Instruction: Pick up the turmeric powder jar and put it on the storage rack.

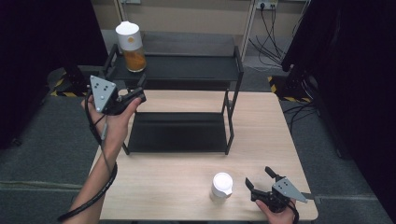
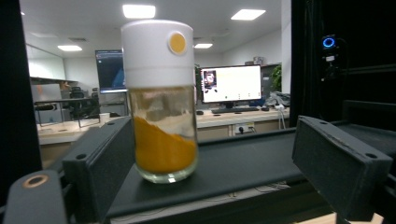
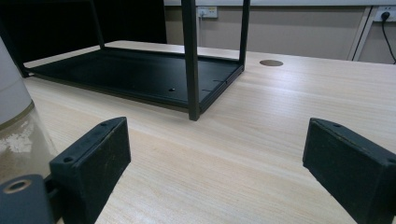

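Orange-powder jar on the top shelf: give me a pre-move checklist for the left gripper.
1. Orange-powder jar upright on the top shelf: ok.
2. White lid seated: ok.
3. Left gripper jaws open, wider than the jar: ok.
4. Jar centred between the jaws: not ok, nearer one jaw.
5. Pads touching the glass: cannot tell; jar looks farther off.
6. Right gripper open, apart from the white-lidded jar: ok.
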Demonstrator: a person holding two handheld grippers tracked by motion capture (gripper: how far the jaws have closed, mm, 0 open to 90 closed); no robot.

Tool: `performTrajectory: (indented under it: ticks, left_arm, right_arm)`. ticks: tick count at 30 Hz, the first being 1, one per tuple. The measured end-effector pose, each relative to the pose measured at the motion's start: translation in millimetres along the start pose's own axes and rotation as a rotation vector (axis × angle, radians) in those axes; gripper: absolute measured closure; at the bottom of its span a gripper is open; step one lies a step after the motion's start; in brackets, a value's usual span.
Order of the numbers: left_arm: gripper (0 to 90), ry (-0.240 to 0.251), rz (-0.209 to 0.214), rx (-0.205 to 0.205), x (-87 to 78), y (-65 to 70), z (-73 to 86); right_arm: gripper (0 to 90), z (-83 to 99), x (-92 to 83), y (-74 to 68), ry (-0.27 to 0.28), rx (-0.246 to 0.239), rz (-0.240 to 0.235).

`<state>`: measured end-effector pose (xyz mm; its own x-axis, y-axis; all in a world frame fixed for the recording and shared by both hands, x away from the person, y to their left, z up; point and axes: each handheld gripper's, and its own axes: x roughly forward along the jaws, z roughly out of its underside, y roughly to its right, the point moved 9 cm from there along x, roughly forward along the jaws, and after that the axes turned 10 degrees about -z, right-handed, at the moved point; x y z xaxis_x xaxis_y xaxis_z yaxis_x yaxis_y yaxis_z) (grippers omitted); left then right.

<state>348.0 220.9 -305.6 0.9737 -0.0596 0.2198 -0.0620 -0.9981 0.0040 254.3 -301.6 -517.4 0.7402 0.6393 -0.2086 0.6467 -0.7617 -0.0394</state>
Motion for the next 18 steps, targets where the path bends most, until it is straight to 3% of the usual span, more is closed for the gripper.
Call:
performTrajectory:
  ticks: [18]
  left_arm:
    - [12.3,-0.039,0.039,-0.007,-27.7,7.1,38.0]
  right_arm:
    - [8.0,-0.1,0.3,-0.4,-0.002,-0.003,0.002]
